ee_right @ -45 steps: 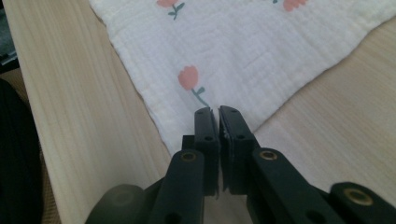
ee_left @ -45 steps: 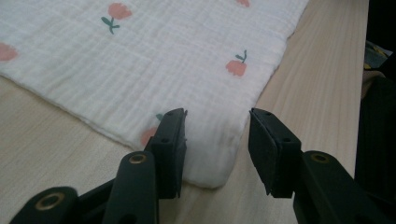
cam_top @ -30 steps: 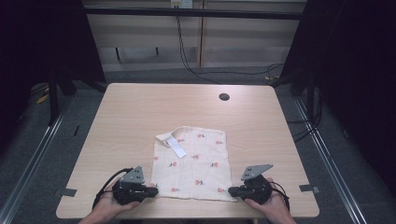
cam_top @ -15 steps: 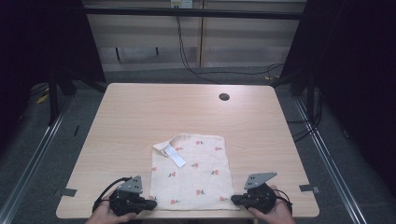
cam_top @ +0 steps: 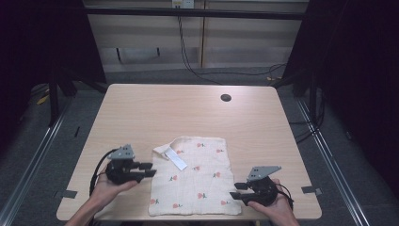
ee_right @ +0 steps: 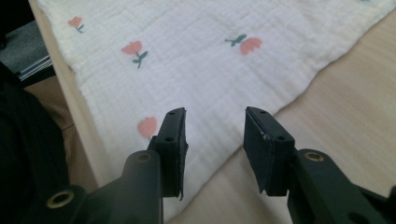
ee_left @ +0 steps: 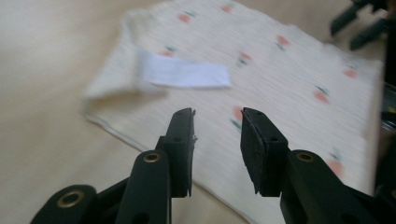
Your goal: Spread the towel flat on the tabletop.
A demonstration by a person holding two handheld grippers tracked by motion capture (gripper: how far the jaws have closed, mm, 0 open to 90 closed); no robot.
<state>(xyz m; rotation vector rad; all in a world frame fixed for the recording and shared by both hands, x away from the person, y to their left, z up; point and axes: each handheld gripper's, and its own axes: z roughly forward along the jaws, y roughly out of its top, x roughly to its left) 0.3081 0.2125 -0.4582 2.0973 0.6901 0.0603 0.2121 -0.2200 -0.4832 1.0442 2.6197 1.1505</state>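
A cream cloth [cam_top: 195, 176] printed with small red flowers lies flat at the table's front edge. Its far left corner is folded over, and a white label [cam_top: 179, 161] shows there. My left gripper [cam_top: 149, 169] hovers at the cloth's left edge and points right; its jaws have just been opening and hold nothing. In the left gripper view, the left gripper [ee_left: 217, 114] is open above the cloth [ee_left: 289, 70], near the label [ee_left: 187, 74]. My right gripper [cam_top: 235, 190] sits at the near right corner, its jaws also just opened. The right gripper [ee_right: 215, 112] stands open over the cloth [ee_right: 187, 60].
The wooden table [cam_top: 155, 113] has a dark round hole [cam_top: 226, 98] at the far right. Grey tape marks [cam_top: 69, 193] sit at both front corners. The front edge runs just below the cloth. Cables hang behind the table.
The cloth was drawn toward the front edge, then both grippers let go of its near corners. The left gripper rose and moved farther up along the cloth's left edge.
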